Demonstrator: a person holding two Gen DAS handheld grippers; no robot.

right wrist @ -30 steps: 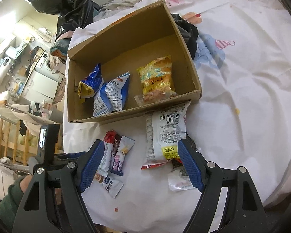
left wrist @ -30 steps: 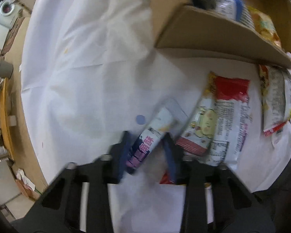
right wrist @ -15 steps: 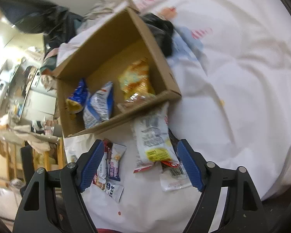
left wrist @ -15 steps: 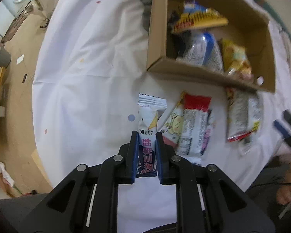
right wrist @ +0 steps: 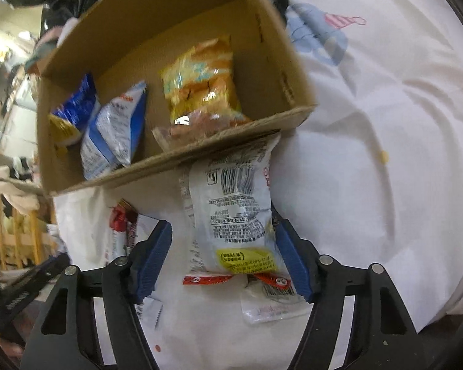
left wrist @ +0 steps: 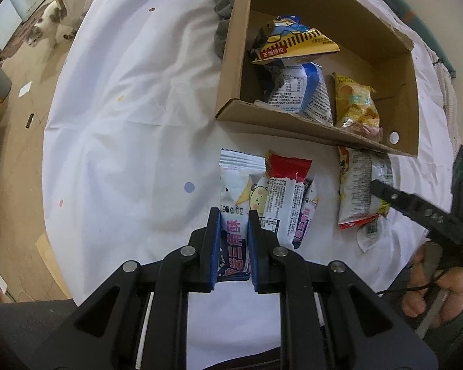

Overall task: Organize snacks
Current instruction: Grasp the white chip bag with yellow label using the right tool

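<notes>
My left gripper [left wrist: 233, 215] is shut on the near end of a white snack packet with purple lettering [left wrist: 236, 178], held just above the white cloth. Beside it lies a red-topped packet [left wrist: 285, 197]. My right gripper [right wrist: 222, 225] straddles a white packet with a yellow label [right wrist: 234, 209] that lies against the cardboard box [right wrist: 185, 162]. Its jaws are closing, and the left pad still stands clear of the packet. The box [left wrist: 293, 123] holds blue bags [right wrist: 117, 132] and a yellow bag [right wrist: 203, 83].
A small flat packet [right wrist: 271, 302] lies under the white packet's near end. Dark cloth [left wrist: 223, 15] is bunched behind the box. The cloth's edge [left wrist: 49, 185] drops to the floor on the left. A hand [left wrist: 432, 286] holds the right gripper at the right.
My left gripper closed on the purple-lettered packet and rose with it. My right gripper came down over the yellow-labelled packet and its jaws narrowed.
</notes>
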